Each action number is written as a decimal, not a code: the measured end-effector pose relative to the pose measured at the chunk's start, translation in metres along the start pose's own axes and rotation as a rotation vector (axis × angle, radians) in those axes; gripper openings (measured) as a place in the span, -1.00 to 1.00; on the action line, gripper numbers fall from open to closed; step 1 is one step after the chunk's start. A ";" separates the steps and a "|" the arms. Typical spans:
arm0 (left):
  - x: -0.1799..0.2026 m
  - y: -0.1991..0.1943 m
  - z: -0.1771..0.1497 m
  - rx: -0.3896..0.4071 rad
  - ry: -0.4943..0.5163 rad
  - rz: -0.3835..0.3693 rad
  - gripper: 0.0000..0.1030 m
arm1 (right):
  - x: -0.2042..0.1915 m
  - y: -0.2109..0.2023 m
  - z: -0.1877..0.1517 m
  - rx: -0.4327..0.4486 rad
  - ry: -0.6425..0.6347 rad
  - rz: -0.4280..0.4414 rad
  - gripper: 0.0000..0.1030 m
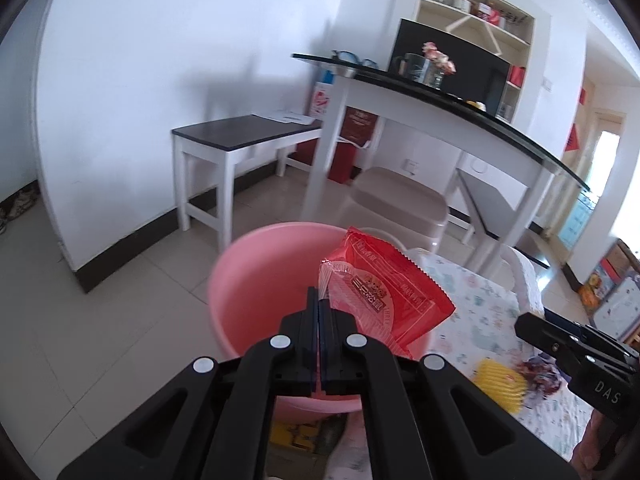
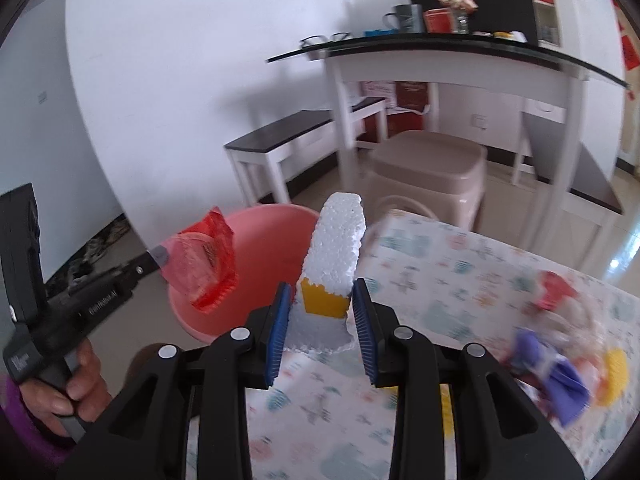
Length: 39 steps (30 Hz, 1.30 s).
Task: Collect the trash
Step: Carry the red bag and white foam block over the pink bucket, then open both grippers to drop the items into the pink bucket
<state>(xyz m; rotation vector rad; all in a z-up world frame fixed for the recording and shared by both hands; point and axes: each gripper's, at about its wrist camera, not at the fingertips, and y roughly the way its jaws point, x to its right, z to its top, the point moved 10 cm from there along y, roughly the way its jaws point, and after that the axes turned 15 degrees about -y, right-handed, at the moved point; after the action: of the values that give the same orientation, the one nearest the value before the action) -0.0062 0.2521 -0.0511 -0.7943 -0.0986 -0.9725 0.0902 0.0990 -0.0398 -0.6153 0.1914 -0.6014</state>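
Item 1. Left hand-held gripper [image 1: 319, 300]: fingers clenched on the edge of a red wrapper [image 1: 384, 296]. Wrapper is held over the pink basin [image 1: 256, 280], tilted, its far corner up. In the right wrist view the wrapper [image 2: 206, 258] is seen at left, pinched at its near-left edge, in front of the basin [image 2: 276, 236].

Item 2. Right hand-held gripper [image 2: 322, 312]: blue pads [image 2: 280, 320] closed on a white foam block [image 2: 336, 248] w/ a yellow patch low on its near face. Block stands upright betw. the pads, over the near-left part of the bench [image 2: 440, 280]. Whether its base touches the cloth cannot be told.

Item 3. Basin: on the floor, just left of the bench. Inside is seen as bare pink where not hidden by the wrapper and gripper.

Item 4. Bench: covered w/ a patterned cloth. More trash at near right: purple wrapper [image 2: 560, 376], yellow piece [image 2: 616, 376], red piece [image 2: 556, 288]; all blurred in the right wrist view. In the left wrist view a yellow ribbed piece [image 1: 500, 384] is seen by a purple wrapper [image 1: 540, 372].

Item 5. Backgr.: beige stool [image 2: 432, 168] beyond the bench; white table w/ dark top [image 2: 440, 46] far; low dark-topped side table [image 1: 240, 136] by the wall, far left.
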 end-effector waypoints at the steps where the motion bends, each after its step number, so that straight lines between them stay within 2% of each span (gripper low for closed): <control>1: -0.005 0.001 0.001 0.001 -0.007 0.009 -1.00 | -0.006 0.007 0.002 -0.003 0.001 0.021 -0.37; 7: -0.024 0.010 0.000 -0.004 -0.025 0.050 -1.00 | -0.028 0.043 0.008 -0.038 -0.001 0.089 -0.37; 16: -0.039 0.024 -0.006 -0.024 -0.037 0.097 -1.00 | -0.037 0.073 0.001 -0.088 -0.002 0.104 -0.37; 27: -0.048 0.034 -0.007 -0.034 -0.058 0.113 -1.00 | -0.035 0.091 -0.005 -0.127 0.048 0.128 -0.34; 30: -0.049 0.035 -0.007 -0.035 -0.056 0.116 -0.95 | -0.037 0.092 -0.005 -0.129 0.049 0.131 -0.33; 32: -0.049 0.036 -0.008 -0.038 -0.056 0.112 -0.84 | -0.037 0.092 -0.005 -0.124 0.049 0.136 -0.26; 33: -0.049 0.035 -0.008 -0.039 -0.057 0.111 -0.68 | -0.038 0.092 -0.004 -0.119 0.051 0.138 -0.14; 34: -0.049 0.035 -0.007 -0.038 -0.060 0.110 -0.52 | -0.037 0.092 -0.003 -0.117 0.050 0.136 -0.13; 39: -0.046 0.029 -0.004 -0.018 -0.057 0.100 -0.47 | -0.036 0.089 -0.002 -0.111 0.044 0.127 -0.13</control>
<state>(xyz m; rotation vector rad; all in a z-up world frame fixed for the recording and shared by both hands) -0.0117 0.2911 -0.0893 -0.8358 -0.0991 -0.8576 0.1023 0.1773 -0.0943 -0.6915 0.3048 -0.4842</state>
